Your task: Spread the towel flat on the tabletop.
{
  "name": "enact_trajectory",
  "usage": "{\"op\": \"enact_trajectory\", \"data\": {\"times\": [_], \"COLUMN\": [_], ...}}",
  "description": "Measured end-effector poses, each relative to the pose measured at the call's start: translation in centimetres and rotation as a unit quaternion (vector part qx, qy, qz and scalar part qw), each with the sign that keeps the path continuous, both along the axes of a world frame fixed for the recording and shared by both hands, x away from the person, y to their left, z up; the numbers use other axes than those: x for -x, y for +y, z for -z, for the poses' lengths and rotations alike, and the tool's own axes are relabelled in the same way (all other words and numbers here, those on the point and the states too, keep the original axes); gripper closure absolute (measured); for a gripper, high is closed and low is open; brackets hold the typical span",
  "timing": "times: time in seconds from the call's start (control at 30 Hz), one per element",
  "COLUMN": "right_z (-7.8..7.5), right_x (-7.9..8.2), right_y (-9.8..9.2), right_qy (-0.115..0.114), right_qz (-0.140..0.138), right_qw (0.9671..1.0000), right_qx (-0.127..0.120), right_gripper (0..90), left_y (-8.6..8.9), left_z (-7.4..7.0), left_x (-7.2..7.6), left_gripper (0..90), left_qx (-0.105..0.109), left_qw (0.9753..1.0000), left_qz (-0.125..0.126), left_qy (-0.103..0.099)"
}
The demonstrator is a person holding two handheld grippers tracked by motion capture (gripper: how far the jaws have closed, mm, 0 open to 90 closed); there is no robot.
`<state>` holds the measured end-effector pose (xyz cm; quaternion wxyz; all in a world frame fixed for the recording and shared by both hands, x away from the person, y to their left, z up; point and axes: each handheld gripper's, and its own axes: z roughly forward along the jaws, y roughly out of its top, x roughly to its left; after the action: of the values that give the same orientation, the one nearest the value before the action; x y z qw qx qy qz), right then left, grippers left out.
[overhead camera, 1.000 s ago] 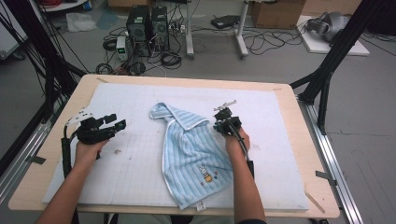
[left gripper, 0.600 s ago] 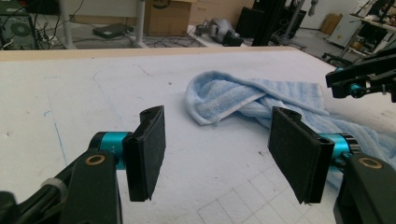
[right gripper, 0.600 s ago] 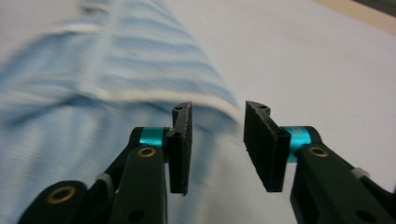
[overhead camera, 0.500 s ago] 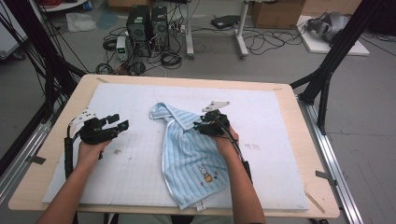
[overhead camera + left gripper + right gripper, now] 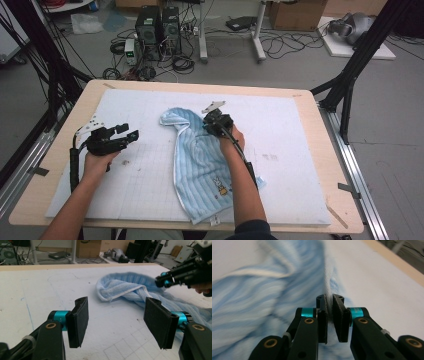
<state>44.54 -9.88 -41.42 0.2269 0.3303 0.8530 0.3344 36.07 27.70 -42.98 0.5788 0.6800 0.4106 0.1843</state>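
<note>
Pinching the soft blue striped towel [image 5: 200,160]

Right hand-held gripper [image 5: 329,302] squeezes a towel fold near its top. Left hand-held gripper [image 5: 117,325] waits wide open beside the towel.

wooden tabletop [image 5: 330,165] under white gridded mat [image 5: 150,185]; beyond it on floor: two black computer towers [image 5: 157,22], tangled cables [image 5: 280,47], cardboard box [image 5: 295,12].

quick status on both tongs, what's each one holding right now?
Left tongs: open, holding nothing, short of the blue towel.
Right tongs: shut on a fold of the towel.
</note>
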Motion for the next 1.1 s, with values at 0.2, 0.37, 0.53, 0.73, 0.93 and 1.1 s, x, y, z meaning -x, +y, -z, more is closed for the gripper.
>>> {"op": "enact_trajectory", "data": {"times": [0.2,0.37,0.53,0.73,0.93,1.1], "right_z": [-1.2,-3.0,-3.5,-3.0,-2.4,-1.0], "right_x": [-2.7,-4.1,-4.7,-3.5,0.0,3.8], "right_y": [-3.7,-5.4,-6.4,-7.1,-9.1,-11.1], "right_qy": [0.0,-0.034,-0.041,-0.028,-0.031,-0.004], "right_qz": [0.123,0.189,0.226,0.199,0.148,0.112], "right_qw": [0.9909,0.9793,0.9716,0.9754,0.9837,0.9876], "right_qx": [-0.056,-0.062,-0.057,-0.09,-0.098,-0.11], "right_gripper": [83.1,83.1,78.4,57.9,54.0,50.3], "left_y": [-0.2,-0.4,-0.7,-0.8,-1.5,-2.2], "left_z": [0.0,0.2,0.3,0.3,0.4,0.5], "left_x": [0.0,-0.1,-0.1,0.0,0.1,0.1], "left_gripper": [37.2,37.2,37.2,37.3,37.4,37.4], "left_qx": [-0.003,-0.003,-0.006,-0.007,-0.01,-0.01], "left_qw": [1.0,1.0,0.9999,0.9998,0.9995,0.9992], "left_qz": [0.003,0.007,0.012,0.016,0.027,0.033], "left_qy": [0.001,0.005,0.006,0.01,0.013,0.018]}}
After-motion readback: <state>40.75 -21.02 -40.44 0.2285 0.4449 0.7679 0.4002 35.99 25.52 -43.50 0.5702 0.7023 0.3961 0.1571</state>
